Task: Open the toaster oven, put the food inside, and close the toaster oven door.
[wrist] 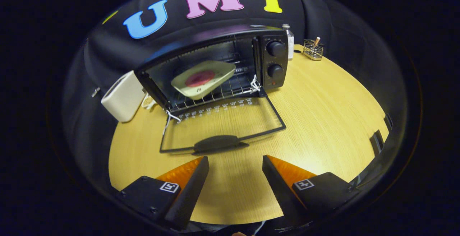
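Note:
A black toaster oven (219, 67) stands on the wooden table (323, 121) beyond my fingers. Its glass door (222, 124) lies folded down flat toward me, with the dark handle (219, 143) at its near edge. Inside, on the wire rack (215, 94), rests a pale square plate (203, 78) carrying a round red piece of food (199, 78). My gripper (235, 166) hovers just short of the door handle, open, with nothing between its fingers.
A white box-shaped appliance (122, 97) sits left of the oven. Behind the oven on the right are a small bottle (289, 42) and a wire holder (313, 49). Two knobs (275, 59) are on the oven's right panel. The table edge curves away on the right.

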Demonstrator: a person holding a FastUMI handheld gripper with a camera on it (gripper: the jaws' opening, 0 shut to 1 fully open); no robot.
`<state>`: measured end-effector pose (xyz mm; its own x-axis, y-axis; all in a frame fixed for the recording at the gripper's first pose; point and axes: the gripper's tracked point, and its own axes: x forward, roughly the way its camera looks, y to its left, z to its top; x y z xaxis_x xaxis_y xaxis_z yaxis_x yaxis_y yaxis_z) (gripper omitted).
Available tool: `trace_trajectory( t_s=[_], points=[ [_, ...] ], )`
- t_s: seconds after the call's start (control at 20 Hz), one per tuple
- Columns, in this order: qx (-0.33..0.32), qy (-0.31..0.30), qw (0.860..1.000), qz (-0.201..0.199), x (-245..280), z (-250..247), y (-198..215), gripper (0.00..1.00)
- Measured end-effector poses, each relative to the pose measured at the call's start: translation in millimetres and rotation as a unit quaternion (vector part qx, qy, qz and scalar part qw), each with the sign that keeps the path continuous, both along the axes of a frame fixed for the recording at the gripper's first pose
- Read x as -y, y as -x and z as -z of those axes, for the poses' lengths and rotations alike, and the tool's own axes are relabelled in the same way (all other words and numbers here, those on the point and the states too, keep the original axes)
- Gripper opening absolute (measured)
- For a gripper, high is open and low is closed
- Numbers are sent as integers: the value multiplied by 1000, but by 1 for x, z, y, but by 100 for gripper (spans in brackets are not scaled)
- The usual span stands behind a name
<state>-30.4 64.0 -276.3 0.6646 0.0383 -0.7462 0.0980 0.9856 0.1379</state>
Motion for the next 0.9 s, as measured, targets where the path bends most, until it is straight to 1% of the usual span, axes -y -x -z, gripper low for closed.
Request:
trace_trajectory(
  t_s=[0.1,0.25,0.4,0.5,0.6,0.65,0.75,0.9],
  points=[
    [-12,28,999,-15,2,17,3,99],
    [-9,54,998,-34,-3,27,-3,99],
    [-17,82,996,-43,-7,40,-11,99],
    [-23,88,995,-38,-10,45,-17,99],
    [-17,82,996,-25,-14,46,-27,97],
    [-14,76,997,-20,-17,46,-32,98],
    [-16,70,997,-19,-20,46,-34,97],
    [6,105,993,-53,-17,40,-39,97]
  ],
)
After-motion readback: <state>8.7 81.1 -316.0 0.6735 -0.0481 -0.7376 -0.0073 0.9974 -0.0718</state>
